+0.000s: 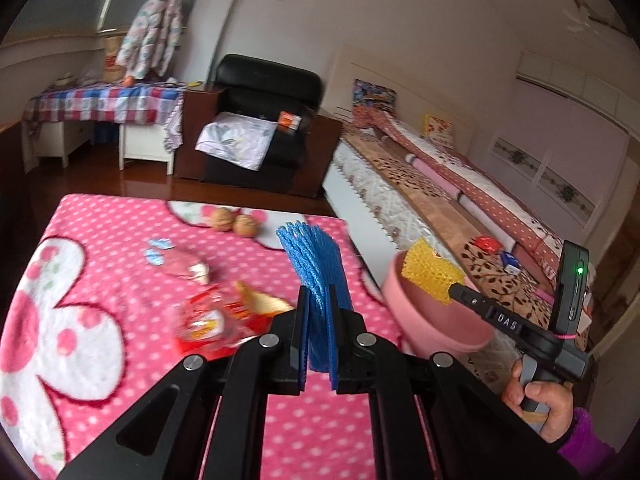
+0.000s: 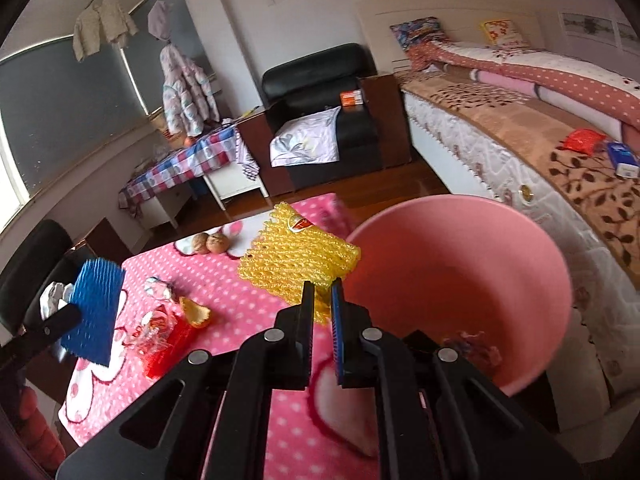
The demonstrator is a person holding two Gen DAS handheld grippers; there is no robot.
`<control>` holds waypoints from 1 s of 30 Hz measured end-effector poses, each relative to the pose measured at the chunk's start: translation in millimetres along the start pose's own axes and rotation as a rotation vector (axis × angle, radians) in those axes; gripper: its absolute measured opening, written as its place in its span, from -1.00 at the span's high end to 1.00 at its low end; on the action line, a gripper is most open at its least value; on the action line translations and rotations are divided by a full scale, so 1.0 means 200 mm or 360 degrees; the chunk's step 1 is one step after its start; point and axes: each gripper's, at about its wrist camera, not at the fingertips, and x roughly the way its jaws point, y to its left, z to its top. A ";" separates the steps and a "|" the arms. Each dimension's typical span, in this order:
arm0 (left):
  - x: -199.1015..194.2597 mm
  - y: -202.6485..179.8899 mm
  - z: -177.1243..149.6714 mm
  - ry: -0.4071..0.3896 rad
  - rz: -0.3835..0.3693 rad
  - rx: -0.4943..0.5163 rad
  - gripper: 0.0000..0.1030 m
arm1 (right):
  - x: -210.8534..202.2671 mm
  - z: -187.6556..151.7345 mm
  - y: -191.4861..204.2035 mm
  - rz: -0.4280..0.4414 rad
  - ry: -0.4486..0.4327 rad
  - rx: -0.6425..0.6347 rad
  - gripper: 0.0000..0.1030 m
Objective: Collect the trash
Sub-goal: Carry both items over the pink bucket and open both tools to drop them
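Observation:
My left gripper (image 1: 318, 296) is shut on a blue foam net (image 1: 316, 264) and holds it above the pink dotted blanket (image 1: 120, 248); the net also shows in the right wrist view (image 2: 94, 312). My right gripper (image 2: 322, 292) is shut on a yellow foam net (image 2: 296, 264), held at the left rim of the pink bin (image 2: 460, 280). In the left wrist view the yellow net (image 1: 430, 270) hangs over the bin's rim (image 1: 440, 320). Some scraps lie at the bin's bottom.
On the blanket lie two walnuts (image 1: 236, 222), a crumpled wrapper (image 1: 184, 266), a red clear packet (image 1: 208, 320), an orange peel (image 1: 260, 300) and small blue-white wrappers (image 1: 158, 250). A bed (image 2: 540, 140) stands right, a black armchair (image 1: 264, 120) behind.

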 end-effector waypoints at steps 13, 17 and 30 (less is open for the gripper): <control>0.28 -0.42 0.03 0.0100 -0.0120 0.0215 0.87 | -0.09 -0.04 -0.25 -0.0169 -0.0046 0.0041 0.84; 0.38 -0.55 0.03 0.0144 -0.0160 0.0281 0.87 | -0.11 -0.05 -0.30 -0.0208 -0.0055 0.0047 0.83; 0.68 -0.79 0.01 0.0300 -0.0167 0.0415 0.87 | -0.09 -0.03 -0.46 -0.0245 -0.0046 0.0095 0.83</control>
